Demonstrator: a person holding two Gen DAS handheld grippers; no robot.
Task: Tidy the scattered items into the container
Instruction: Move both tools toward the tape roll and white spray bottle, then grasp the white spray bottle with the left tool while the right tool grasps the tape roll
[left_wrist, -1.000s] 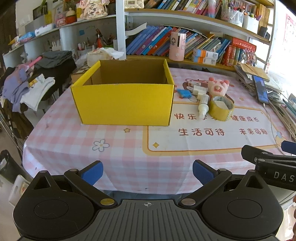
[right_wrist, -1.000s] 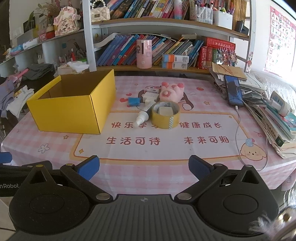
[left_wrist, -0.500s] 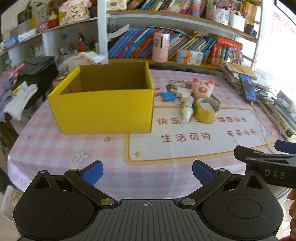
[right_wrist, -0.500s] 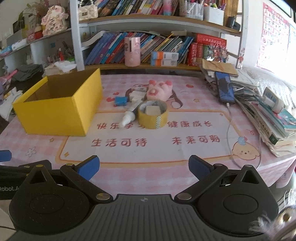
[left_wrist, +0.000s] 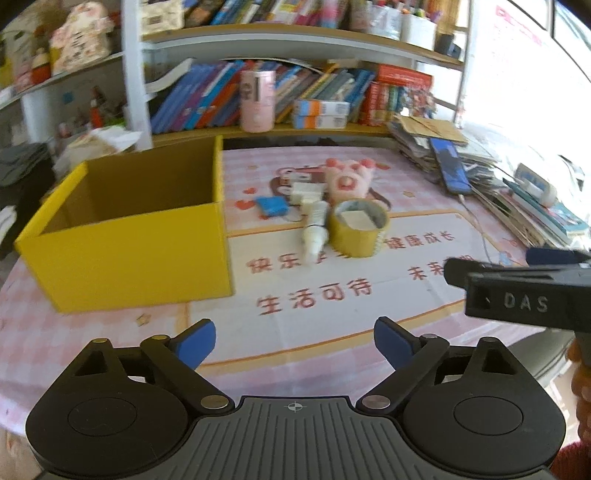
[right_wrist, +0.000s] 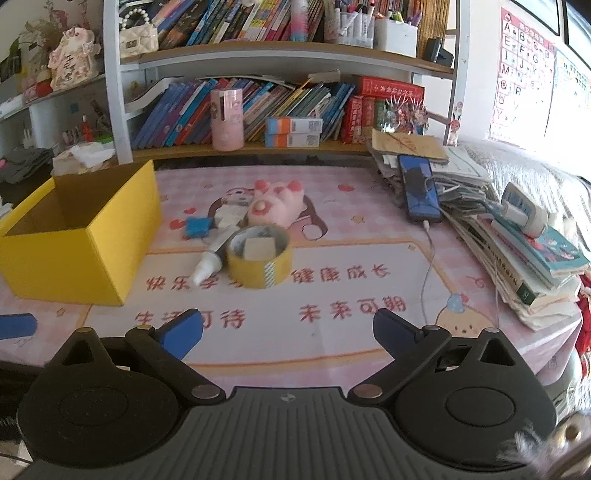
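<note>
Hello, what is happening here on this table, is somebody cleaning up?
A person holds a hand-held gripper in each hand, tidying small items into the yellow box. Nothing is picked up yet. The left hand-held gripper, jaws just closing a little, and the right hand-held gripper are both open and empty. The tape roll, white bottle, pink plush toy and blue item lie beside the box.

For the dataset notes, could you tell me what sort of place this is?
Probably a child's study or playroom at home: crowded bookshelves, an alphabet poster on the wall, and a pink cartoon table mat.
</note>
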